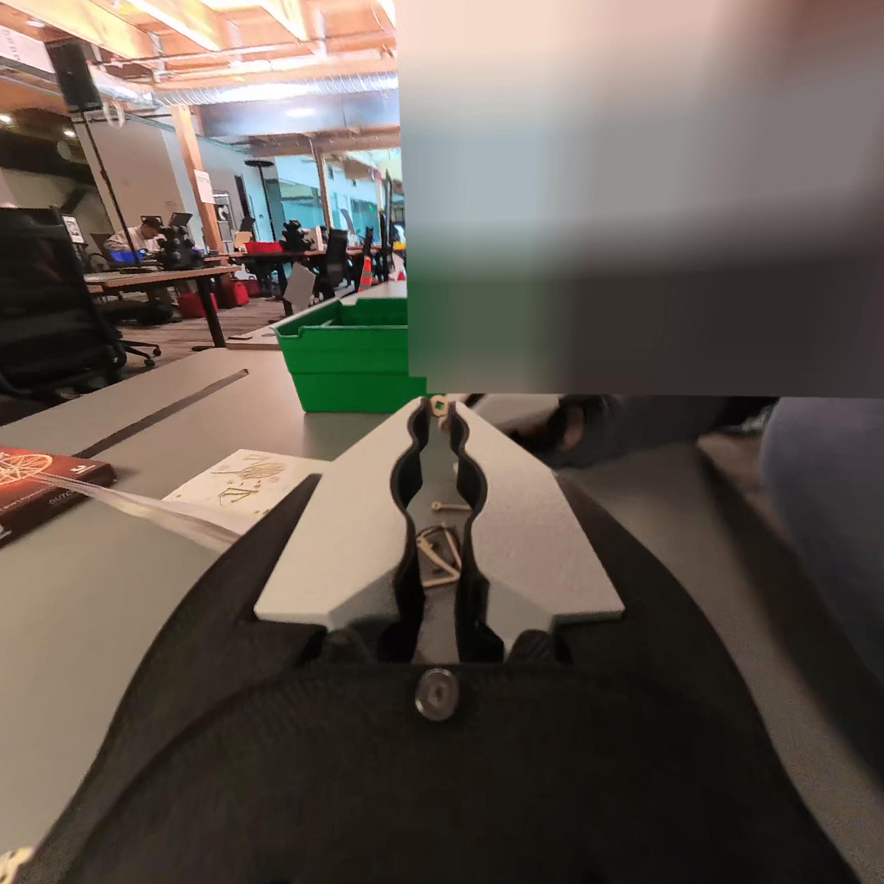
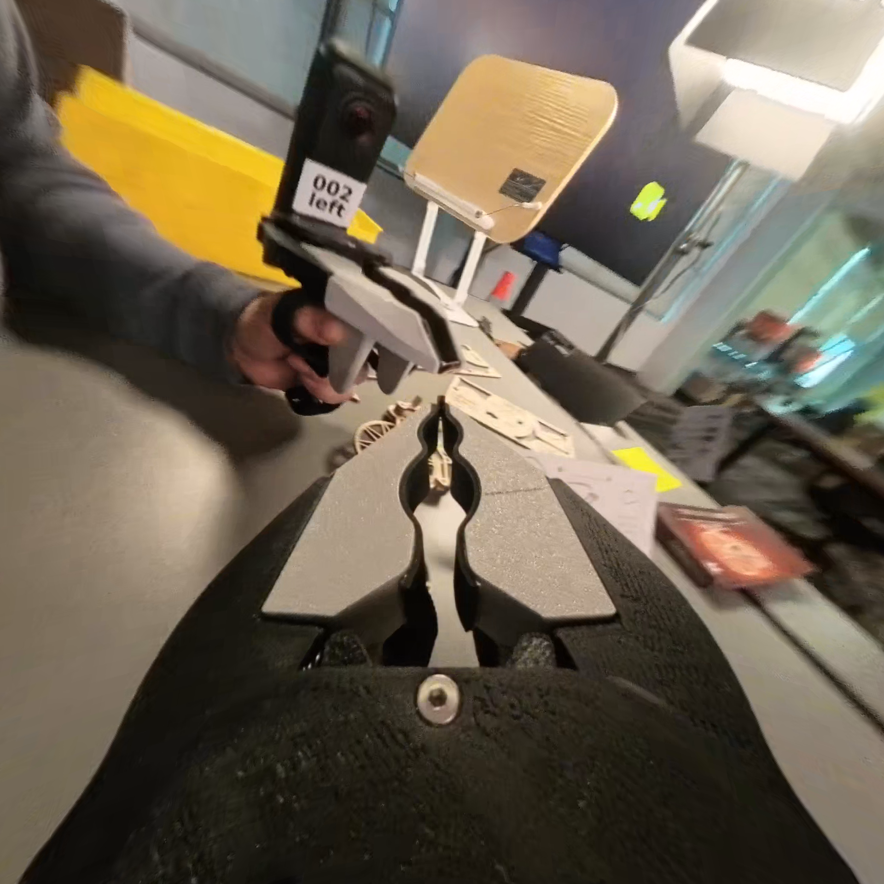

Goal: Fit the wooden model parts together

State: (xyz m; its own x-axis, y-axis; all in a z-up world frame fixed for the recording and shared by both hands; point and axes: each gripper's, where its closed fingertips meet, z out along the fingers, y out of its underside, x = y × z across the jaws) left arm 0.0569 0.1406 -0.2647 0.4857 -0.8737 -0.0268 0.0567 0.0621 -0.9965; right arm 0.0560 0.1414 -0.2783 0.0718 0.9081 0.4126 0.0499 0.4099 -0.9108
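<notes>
Both tools are pinching shut — the left tool (image 1: 437, 406) is gripping a small wooden piece (image 1: 438, 405). The right tool (image 2: 441, 406) is closing on nothing visible. The next move is likely carrying the piece to the wheeled model (image 2: 382, 423) on the table (image 2: 119, 430) — calling for fine alignment.

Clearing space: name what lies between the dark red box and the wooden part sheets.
Right wrist view: white paper and a yellow slip lie between red box and wooden sheets.

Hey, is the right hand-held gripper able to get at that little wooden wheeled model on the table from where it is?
Probably yes. The wheeled model lies just past the right hand-held gripper, slightly left of its tips, with nothing between them. The left hand-held gripper hangs above it, so it may crowd the approach.
</notes>
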